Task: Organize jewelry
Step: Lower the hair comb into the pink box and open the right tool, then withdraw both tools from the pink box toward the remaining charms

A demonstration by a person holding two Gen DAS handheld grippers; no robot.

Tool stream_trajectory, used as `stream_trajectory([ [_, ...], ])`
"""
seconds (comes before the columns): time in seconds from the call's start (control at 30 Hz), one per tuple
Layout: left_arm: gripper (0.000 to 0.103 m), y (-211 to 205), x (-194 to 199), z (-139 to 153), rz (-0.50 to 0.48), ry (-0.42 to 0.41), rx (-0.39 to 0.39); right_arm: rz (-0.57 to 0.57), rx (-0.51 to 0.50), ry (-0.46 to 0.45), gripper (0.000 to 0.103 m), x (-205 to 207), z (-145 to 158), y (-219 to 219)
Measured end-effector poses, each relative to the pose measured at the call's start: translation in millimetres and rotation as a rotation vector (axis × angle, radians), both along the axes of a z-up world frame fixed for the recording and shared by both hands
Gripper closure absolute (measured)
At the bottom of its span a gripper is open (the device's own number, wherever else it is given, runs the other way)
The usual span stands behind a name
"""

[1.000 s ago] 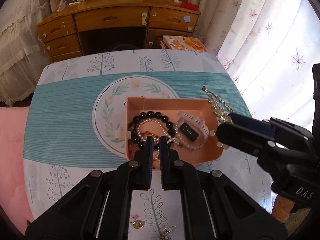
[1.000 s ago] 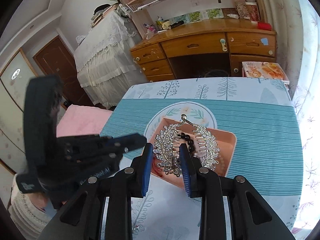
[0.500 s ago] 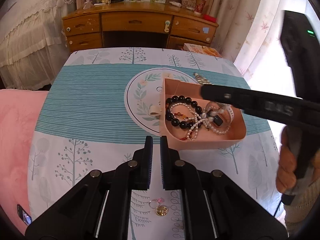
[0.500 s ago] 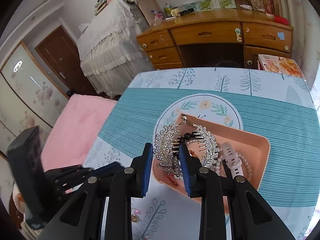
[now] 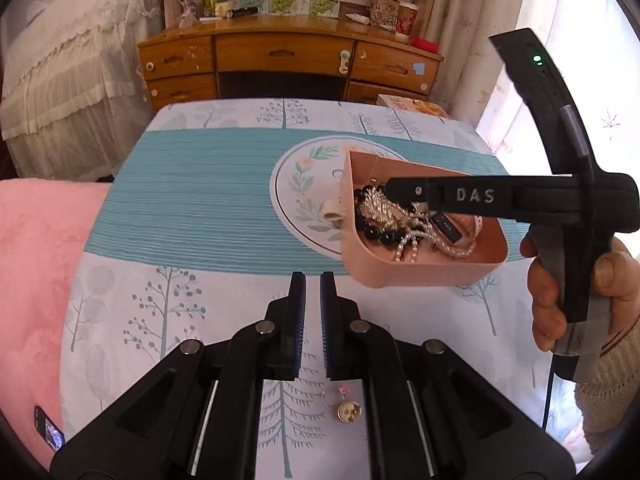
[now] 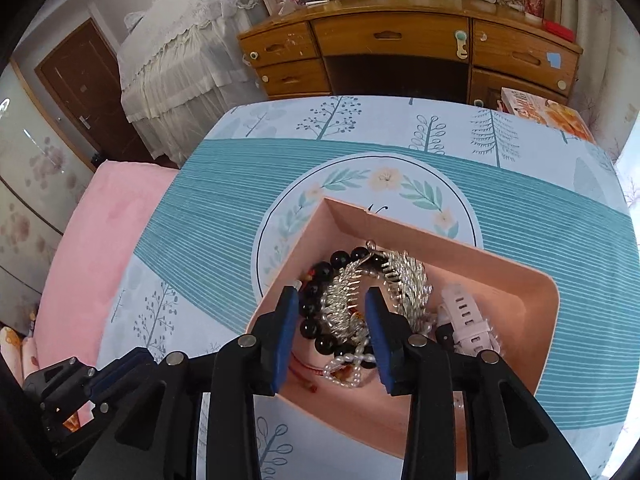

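Observation:
A pink tray [image 6: 532,320] [image 5: 424,272] sits on the patterned tablecloth. In it lie a silver leaf hair comb [image 6: 384,280] [image 5: 380,208], a black bead bracelet [image 6: 316,300], a pearl strand [image 6: 348,364] and a pale pink watch [image 6: 472,320]. My right gripper [image 6: 332,300] is open, its fingers straddling the comb just above the tray; it reaches over the tray in the left wrist view [image 5: 394,192]. My left gripper [image 5: 313,284] is nearly shut and empty, over the cloth just left of the tray. A small ring and gold pendant [image 5: 346,408] lie on the cloth below it.
A wooden desk [image 6: 404,48] with drawers stands beyond the table. A pink cushion [image 5: 36,280] lies at the left. A book [image 6: 540,112] sits at the far right corner. Curtains hang on the right.
My right gripper has come down into the tray, opened and let go of the silver comb, which now lies on the beads. My left gripper has drifted left, away from the tray.

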State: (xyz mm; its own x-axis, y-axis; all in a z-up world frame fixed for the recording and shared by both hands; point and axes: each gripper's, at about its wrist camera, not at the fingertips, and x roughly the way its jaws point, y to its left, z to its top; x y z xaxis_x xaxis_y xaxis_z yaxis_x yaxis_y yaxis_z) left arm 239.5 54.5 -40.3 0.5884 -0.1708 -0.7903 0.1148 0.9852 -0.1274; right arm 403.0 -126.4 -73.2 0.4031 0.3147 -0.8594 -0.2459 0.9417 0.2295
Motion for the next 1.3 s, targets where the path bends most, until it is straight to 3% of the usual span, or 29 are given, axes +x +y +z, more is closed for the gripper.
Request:
stream_trajectory([
  [0.1, 0.098, 2, -3, -3, -0.005, 0.05, -0.002, 0.003, 0.012, -0.021, 0.068, -7, 8, -4],
  [0.37, 0.098, 6, -26, -2, 0.033, 0.052, -0.004, 0.011, 0.061, -0.074, 0.068, -51, 35, -21],
  [0.7, 0.098, 7, -65, 10, 0.032, 0.025, -0.004, -0.003, 0.083, -0.088, 0.068, -143, 54, -59],
  [1.1, 0.098, 4, -112, 23, 0.046, -0.039, 0.032, -0.009, 0.074, -0.164, 0.068, -254, 72, -73],
  [1.3, 0.098, 0, -129, 11, 0.02, -0.014, 0.01, -0.04, 0.077, -0.181, 0.067, -294, 74, -89],
])
